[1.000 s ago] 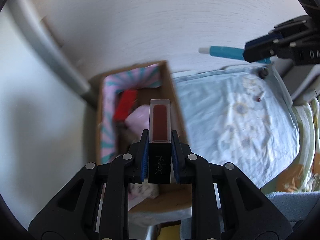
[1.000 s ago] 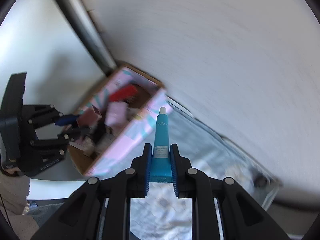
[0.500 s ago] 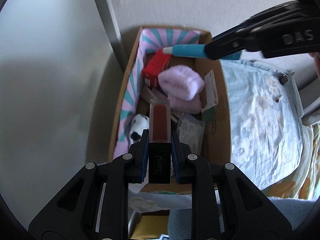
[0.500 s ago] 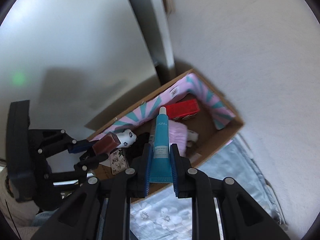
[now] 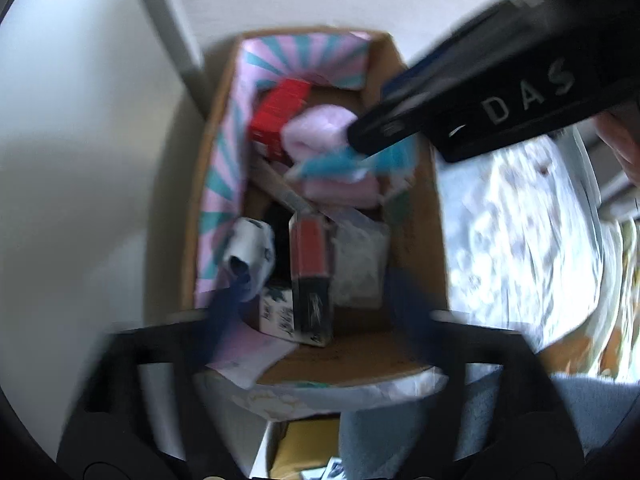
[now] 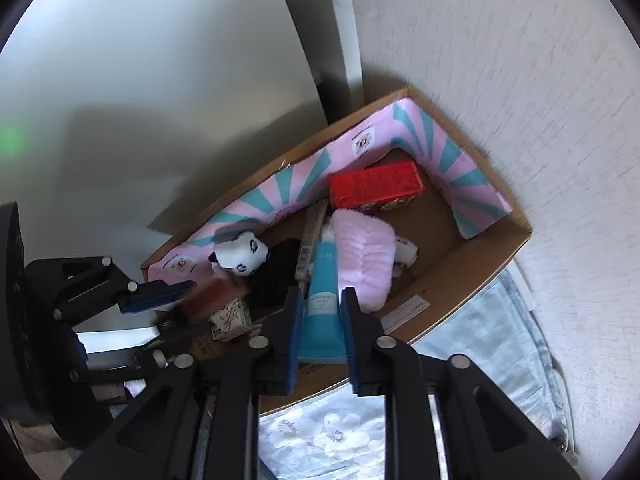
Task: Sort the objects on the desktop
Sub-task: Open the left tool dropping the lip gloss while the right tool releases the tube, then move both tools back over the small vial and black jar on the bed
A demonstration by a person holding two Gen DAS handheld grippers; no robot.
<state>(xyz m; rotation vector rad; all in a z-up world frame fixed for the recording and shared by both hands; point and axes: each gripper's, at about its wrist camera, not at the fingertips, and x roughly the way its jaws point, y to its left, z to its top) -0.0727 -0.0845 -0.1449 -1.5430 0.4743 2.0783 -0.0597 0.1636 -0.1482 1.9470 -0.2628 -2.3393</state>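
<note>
Both grippers [image 5: 308, 292] [image 6: 320, 344] opening over cardboard box [image 6: 472, 268]: lipstick [image 5: 310, 276], blue tube [image 6: 322, 304] unpinched.

I read this as a home, likely a bedroom corner. At 4 o'clock in the right wrist view lies a pale blue floral bedsheet [image 6: 460, 380], rumpled like bedding. Against the white textured wall [image 6: 520, 60] at 1 o'clock sits an open cardboard box [image 6: 472, 264] lined with pink and teal striped paper, full of personal odds and ends: a pink fluffy cloth [image 6: 364, 252], a small panda plush [image 6: 240, 254], a red carton [image 6: 374, 184]. A grey door frame [image 6: 320, 20] rises at 12 o'clock.
</note>
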